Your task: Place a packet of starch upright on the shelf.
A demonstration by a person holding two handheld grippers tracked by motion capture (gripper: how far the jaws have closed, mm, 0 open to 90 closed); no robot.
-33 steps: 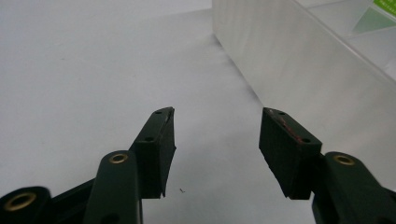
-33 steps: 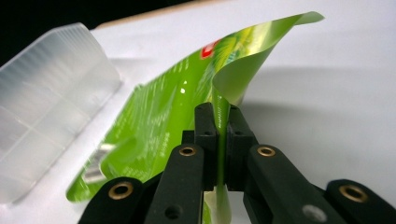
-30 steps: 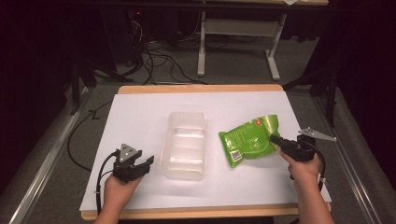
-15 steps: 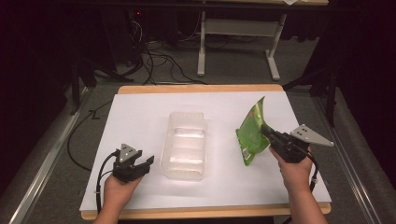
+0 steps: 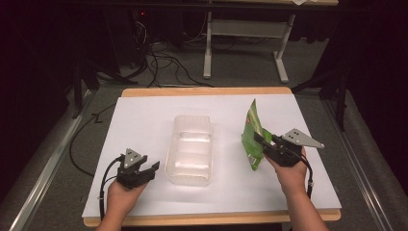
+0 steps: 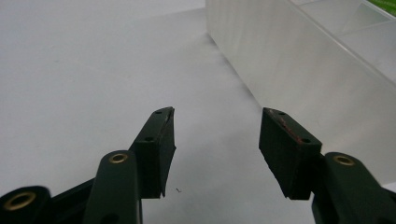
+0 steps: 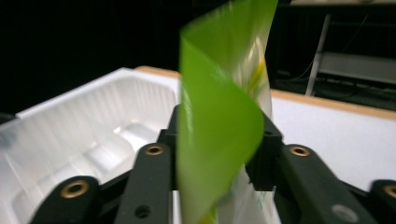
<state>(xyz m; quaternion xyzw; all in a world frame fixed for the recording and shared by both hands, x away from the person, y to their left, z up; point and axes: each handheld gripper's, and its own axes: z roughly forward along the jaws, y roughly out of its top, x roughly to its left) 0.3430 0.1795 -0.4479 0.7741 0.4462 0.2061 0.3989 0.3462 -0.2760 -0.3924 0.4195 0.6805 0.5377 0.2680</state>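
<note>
Right claw [image 5: 262, 140] has the green pouch [image 5: 252, 134] between its jaws, which have just been opening; the pouch stands on edge, its lower corner near the white table [image 5: 144, 110], just to the right of the clear plastic tray [image 5: 190, 149]. From the right gripper view the pouch [image 7: 219, 116] sits loosely between the jaws, so the grip looks slack rather than pinching. Left claw [image 6: 215, 140] rests spread and bare beside the tray's wall [image 6: 299, 70]. Judging by this, the pouch is lifted off the table but not yet in the tray; carrying it over and setting it inside remains.
</note>
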